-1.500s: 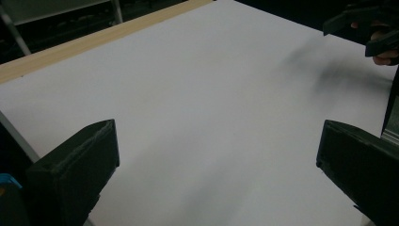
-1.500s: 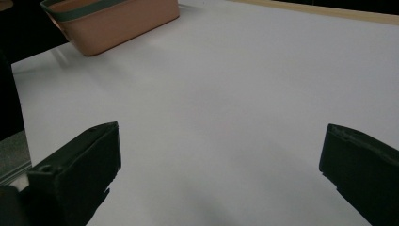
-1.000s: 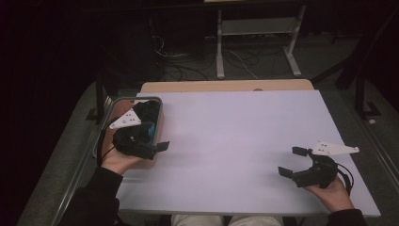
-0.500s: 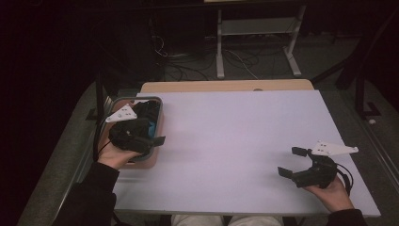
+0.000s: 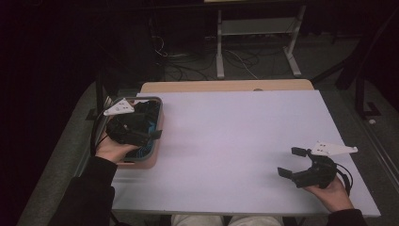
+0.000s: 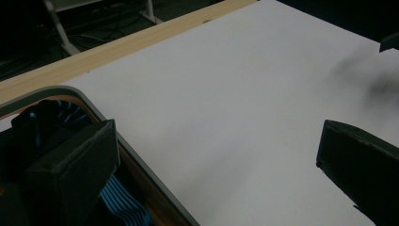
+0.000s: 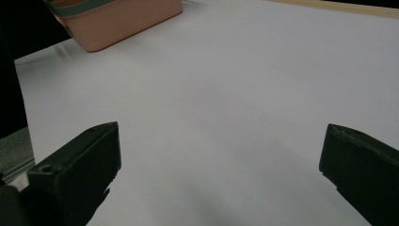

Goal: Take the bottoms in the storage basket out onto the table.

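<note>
left gripper (image 5: 141, 123) hangs over the basket (image 5: 155, 155) of striped cloth (image 6: 115, 200), jaws wide, empty; right gripper (image 5: 294, 165), well apart from it, likewise.

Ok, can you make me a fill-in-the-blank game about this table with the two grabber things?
1. The left gripper is over the pink ____ at the table's left edge.
2. The cloth inside it is black with ____ stripes.
3. The right gripper has its jaws wide ____ and grips nothing.
4. The table top is covered in ____.

Missing words: basket; blue; open; white
</note>
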`<state>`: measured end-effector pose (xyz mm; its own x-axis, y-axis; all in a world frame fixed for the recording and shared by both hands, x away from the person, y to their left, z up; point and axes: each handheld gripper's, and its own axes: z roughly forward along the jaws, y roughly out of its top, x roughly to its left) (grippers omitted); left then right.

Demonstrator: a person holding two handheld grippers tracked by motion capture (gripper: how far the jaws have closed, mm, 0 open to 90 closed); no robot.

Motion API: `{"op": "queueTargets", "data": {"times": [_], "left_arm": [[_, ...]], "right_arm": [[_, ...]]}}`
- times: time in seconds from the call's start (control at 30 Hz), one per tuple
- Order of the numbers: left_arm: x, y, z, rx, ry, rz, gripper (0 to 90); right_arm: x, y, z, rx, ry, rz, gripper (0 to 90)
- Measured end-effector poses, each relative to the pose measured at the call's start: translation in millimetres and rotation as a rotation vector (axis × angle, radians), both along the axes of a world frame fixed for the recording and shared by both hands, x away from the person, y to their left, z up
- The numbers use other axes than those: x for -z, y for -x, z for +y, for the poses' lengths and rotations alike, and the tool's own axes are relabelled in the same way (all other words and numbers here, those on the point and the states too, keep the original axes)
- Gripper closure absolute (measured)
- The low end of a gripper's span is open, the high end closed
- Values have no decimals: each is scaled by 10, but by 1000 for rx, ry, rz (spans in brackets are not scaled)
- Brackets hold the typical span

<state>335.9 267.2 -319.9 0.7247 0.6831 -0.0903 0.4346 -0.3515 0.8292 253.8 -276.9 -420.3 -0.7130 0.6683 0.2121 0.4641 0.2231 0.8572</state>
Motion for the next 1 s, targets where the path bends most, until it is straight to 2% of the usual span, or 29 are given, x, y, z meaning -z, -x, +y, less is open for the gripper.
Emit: {"op": "queueTargets", "data": {"times": [0.13, 0.5, 0.8, 1.0], "left_arm": [[-24, -45, 17, -14, 4, -9, 0], [-61, -197, 40, -41, -5, -1, 0], [10, -351, 76, -82, 2, 17, 0], [81, -487, 165, -140, 13, 41, 0]], "right_arm": [[1, -1, 1, -1, 1, 0, 0], [3, -3, -1, 1, -1, 2, 0], [6, -5, -3, -1, -1, 0, 0], [16, -12, -8, -1, 0, 5, 0]]}}
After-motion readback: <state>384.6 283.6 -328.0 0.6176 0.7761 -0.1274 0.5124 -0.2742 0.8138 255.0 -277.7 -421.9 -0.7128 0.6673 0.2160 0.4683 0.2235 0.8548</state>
